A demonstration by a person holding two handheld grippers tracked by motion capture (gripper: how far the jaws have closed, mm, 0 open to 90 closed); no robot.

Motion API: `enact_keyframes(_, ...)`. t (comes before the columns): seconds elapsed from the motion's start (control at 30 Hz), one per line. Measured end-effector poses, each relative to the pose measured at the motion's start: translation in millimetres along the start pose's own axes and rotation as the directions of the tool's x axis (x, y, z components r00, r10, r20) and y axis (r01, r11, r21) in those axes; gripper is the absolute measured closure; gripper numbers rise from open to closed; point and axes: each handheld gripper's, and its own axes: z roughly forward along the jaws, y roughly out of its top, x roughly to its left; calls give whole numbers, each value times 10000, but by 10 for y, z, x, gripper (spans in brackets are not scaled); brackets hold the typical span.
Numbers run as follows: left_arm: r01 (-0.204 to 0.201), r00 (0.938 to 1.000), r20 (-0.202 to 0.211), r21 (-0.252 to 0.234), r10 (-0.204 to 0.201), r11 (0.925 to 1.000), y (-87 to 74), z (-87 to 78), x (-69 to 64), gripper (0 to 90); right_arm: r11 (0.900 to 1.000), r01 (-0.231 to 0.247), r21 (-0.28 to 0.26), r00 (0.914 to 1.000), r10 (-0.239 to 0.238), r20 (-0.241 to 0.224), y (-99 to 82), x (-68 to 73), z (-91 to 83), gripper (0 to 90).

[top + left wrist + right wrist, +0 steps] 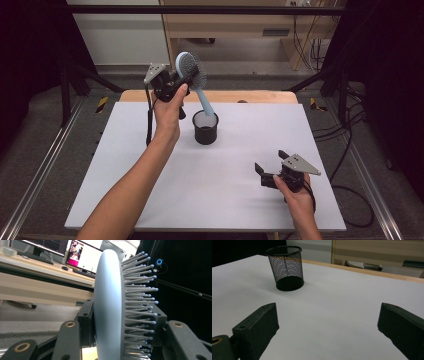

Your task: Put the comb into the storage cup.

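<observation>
Seen from the high view, the left gripper (186, 77) is raised above the far edge of the table (150, 200), at about 11 o'clock from the cup (205, 127), and its jaws are clamped on the head of the brush (191, 67). The brush is light blue with a grey pad of bristles; it hangs tilted, head up toward 11 o'clock and handle slanting down toward 5 o'clock, with the handle's tip at the cup's rim, though whether the tip is inside the cup or just above it cannot be told. In the left gripper view the brush (108, 310) stands edge-on between the two black jaws, the smooth blue back pressed against the jaw on that view's left and the bristles (140, 302) pointing toward 3 o'clock, where the other jaw bears on their ends. The cup is a black mesh holder standing upright on the white table top, a little beyond the middle of the table. The right gripper (270, 167) rests low near the table's near right corner, at about 5 o'clock from the cup and well apart from it, held in the person's right hand (292, 192), with its jaws spread wide and nothing between them. In the right gripper view the two jaws stand far apart at the bottom corners, bare table between them, and the cup (285, 267) sits farther off at about 11 o'clock, leaning slightly in that view, with the wooden table edge (372, 272) running behind it.
</observation>
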Motion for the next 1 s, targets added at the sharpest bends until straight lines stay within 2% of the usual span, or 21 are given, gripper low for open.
enact_keyframes(0.47, -206, 9997, -124, 32, 207, 9998, 5, -19, 52, 512, 9999, 68, 118, 10000, -68, 42, -7, 8, 19, 35)
enact_keyframes(0.77, -101, 9998, -173, -13, 101, 9999, -15, 2, 68, 512, 9999, 60, 96, 10000, -61, 65, -4, -2, 26, 35)
enact_keyframes(1.0, -179, 9996, -213, 26, 179, 9998, -26, -7, 70, 512, 10000, 71, 69, 9999, -72, 83, -3, -2, 20, 35)
